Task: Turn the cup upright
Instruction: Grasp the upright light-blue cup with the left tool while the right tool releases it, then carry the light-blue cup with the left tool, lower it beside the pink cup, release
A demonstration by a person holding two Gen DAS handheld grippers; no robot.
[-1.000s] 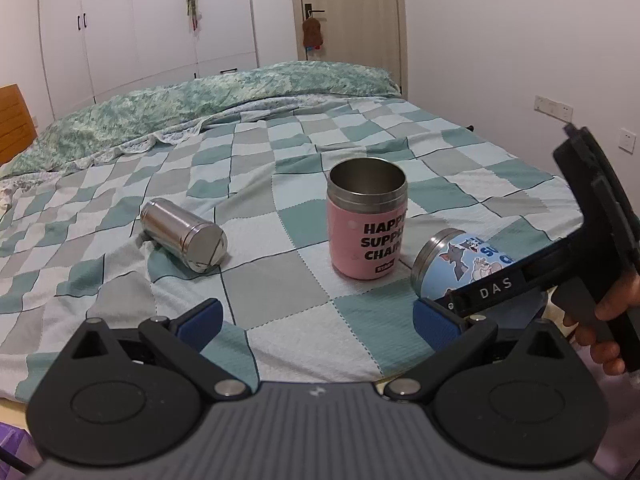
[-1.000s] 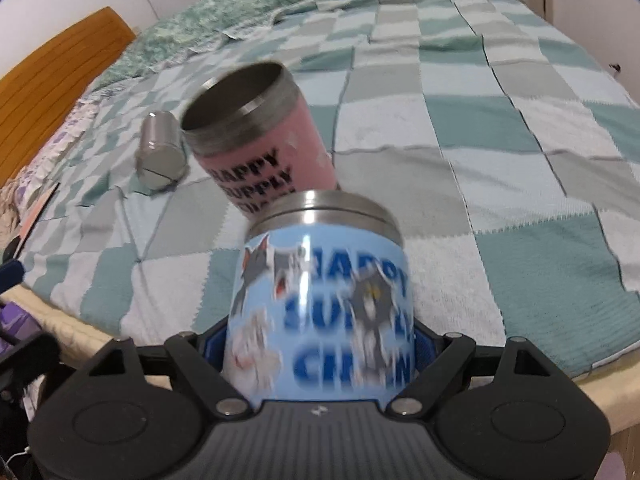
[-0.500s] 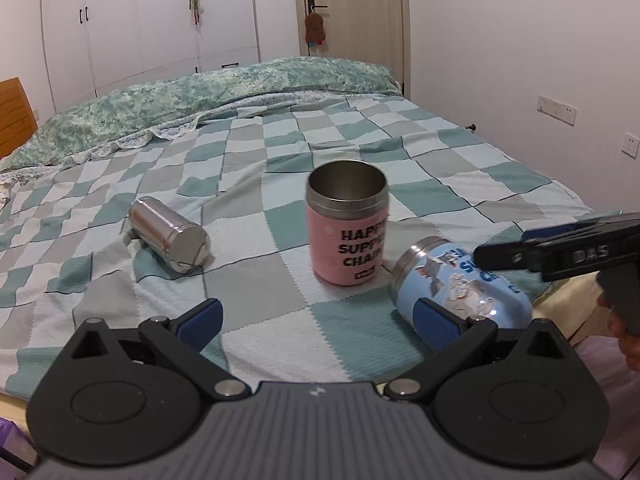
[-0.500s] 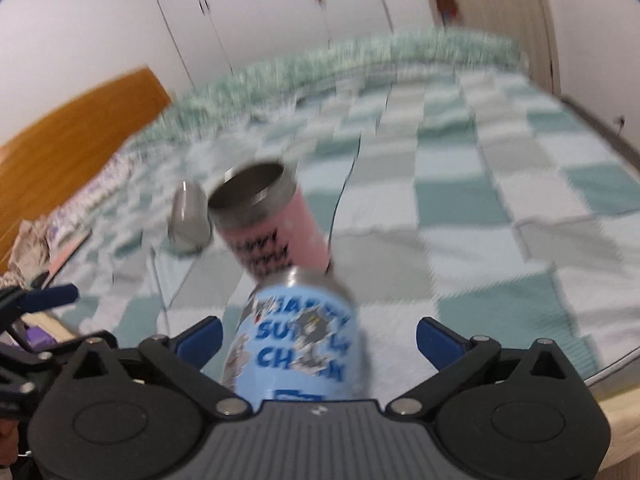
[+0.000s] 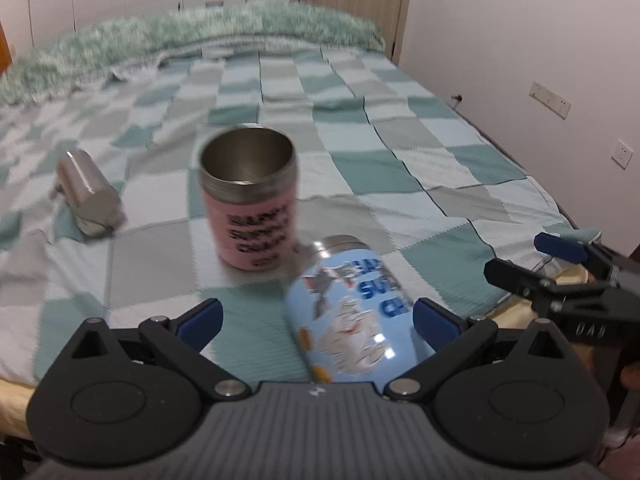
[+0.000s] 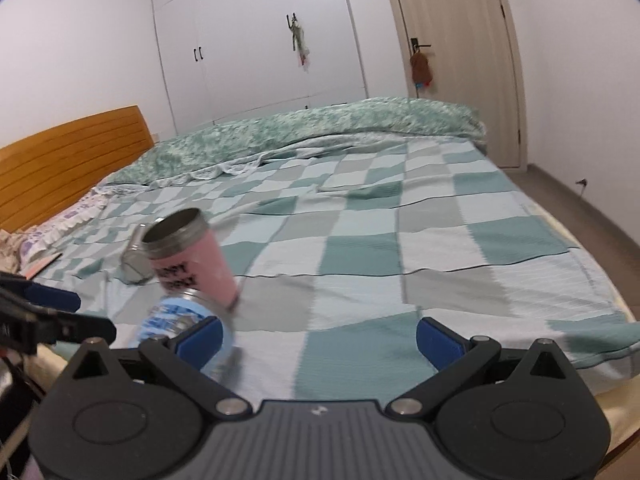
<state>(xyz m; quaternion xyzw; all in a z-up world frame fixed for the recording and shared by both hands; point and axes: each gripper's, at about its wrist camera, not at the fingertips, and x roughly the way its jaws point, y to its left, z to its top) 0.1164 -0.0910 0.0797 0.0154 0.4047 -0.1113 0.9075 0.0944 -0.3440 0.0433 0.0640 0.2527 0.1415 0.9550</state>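
A blue cartoon cup (image 5: 352, 312) lies on its side on the checked bedspread, its steel rim toward the pink cup. My left gripper (image 5: 318, 322) is open, and the blue cup lies between its fingers, nearer the right one. The pink cup (image 5: 250, 200) stands upright just behind it. A steel cup (image 5: 88, 196) lies on its side at the left. My right gripper (image 6: 318, 338) is open and empty; the blue cup (image 6: 180, 316) shows at its left finger, the pink cup (image 6: 192, 256) behind. The right gripper also shows in the left wrist view (image 5: 560, 268).
The bed's near edge (image 6: 600, 392) runs just under both grippers. A wooden headboard (image 6: 68, 160) stands at the left, folded bedding (image 6: 320, 128) lies at the far end, and wardrobes and a door stand behind. The left gripper's fingers (image 6: 48, 308) reach in at the left.
My right gripper has let go of the blue cup and drawn back to the right. My left gripper has moved forward so that the blue cup lies between its open fingers.
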